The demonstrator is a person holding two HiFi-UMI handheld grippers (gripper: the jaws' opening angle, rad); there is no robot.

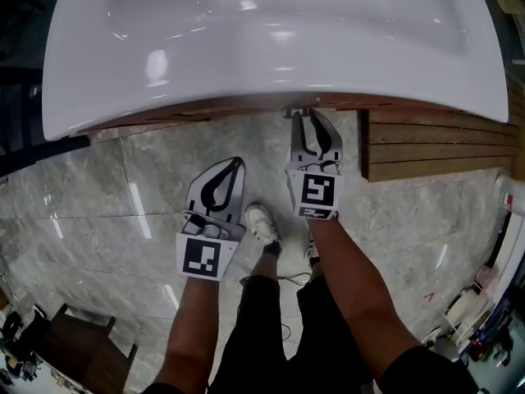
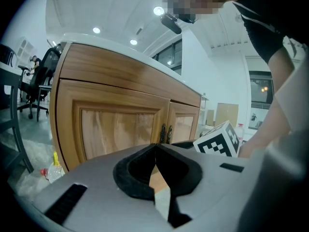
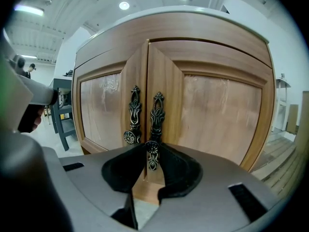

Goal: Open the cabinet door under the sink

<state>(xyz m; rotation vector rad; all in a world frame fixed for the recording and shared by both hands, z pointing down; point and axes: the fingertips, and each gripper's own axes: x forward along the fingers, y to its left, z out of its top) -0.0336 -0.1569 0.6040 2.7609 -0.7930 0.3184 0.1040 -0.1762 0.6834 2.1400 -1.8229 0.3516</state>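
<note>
Under the white sink (image 1: 271, 48) stands a wooden cabinet (image 3: 193, 33) with two doors, both closed: the left door (image 3: 101, 110) and the right door (image 3: 217, 115), each a pale recessed panel in a darker frame. Two dark, ornate metal handles hang side by side at the meeting edges, the left handle (image 3: 133, 115) and the right handle (image 3: 156, 115). The right gripper (image 3: 152, 151) has its jaws narrow, pinching the right handle's lower rosette. The left gripper (image 2: 155, 146) hangs apart from the cabinet, its jaws together and empty.

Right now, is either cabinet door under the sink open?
No, the left door and right door sit shut, edges meeting at the middle seam.
</note>
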